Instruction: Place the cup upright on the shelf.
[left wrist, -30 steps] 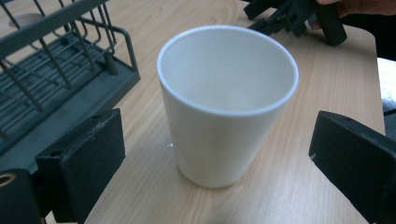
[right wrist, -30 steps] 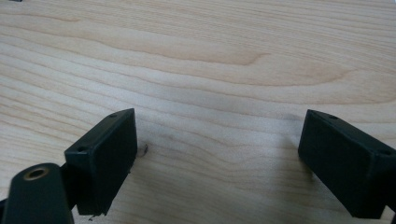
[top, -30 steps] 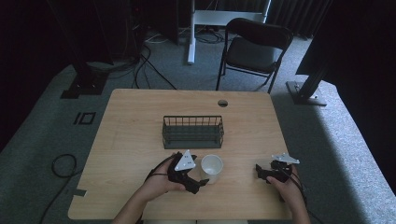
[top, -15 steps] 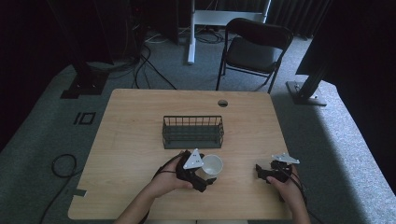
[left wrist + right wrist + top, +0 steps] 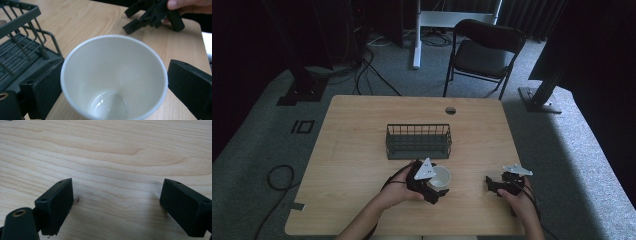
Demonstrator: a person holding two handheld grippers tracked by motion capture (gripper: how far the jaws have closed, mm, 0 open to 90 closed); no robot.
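The left gripper (image 5: 113, 82) is straddling the white paper cup (image 5: 113, 77), its jaws spread on either side of the rim, the left one touching or nearly so and the right one standing clear. The cup is sitting upright on the table (image 5: 357, 150), just at 6 o'clock of the wire basket (image 5: 418, 141). The right gripper (image 5: 116, 207) is resting at the cup's 3 o'clock, jaws spread over bare wood.
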